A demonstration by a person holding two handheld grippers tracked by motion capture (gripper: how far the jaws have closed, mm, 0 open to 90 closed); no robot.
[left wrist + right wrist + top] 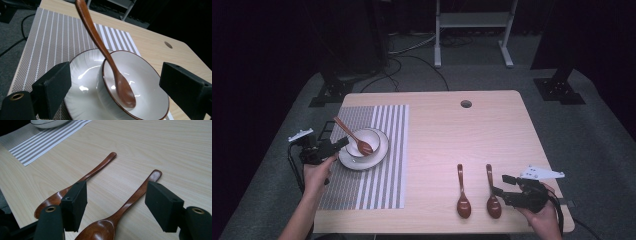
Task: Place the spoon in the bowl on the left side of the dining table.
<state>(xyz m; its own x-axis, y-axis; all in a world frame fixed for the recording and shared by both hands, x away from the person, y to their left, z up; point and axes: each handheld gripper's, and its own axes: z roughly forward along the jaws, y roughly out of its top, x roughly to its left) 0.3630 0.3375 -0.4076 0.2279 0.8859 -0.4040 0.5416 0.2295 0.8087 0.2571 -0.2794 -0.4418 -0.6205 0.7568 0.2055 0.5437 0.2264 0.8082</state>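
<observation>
The right gripper (116, 207) hangs low over the near edge of the table (452, 125), jaws spread wide and holding nothing; one wooden spoon (120, 213) lies between its fingers (75, 203), handle running away from them, and a second spoon (82, 181) lies just outside the finger on the left of the right gripper view. To take the nearer one cleanly, I'd say the fingers should drop level on either side of the narrow neck – not the bowl – and close squarely so it doesn't roll.

Farther off, the left gripper (115, 87) also stands wide and empty, its fingers (53, 87) flanking a white bowl (150, 82) on a saucer (85, 75), a third spoon (110, 62) leaning inside the bowl.

The left gripper view shows that spoon's bowl lying against the dish's inner wall; the high view shows the striped placemat (377, 190) whole – and the two hands well apart.
</observation>
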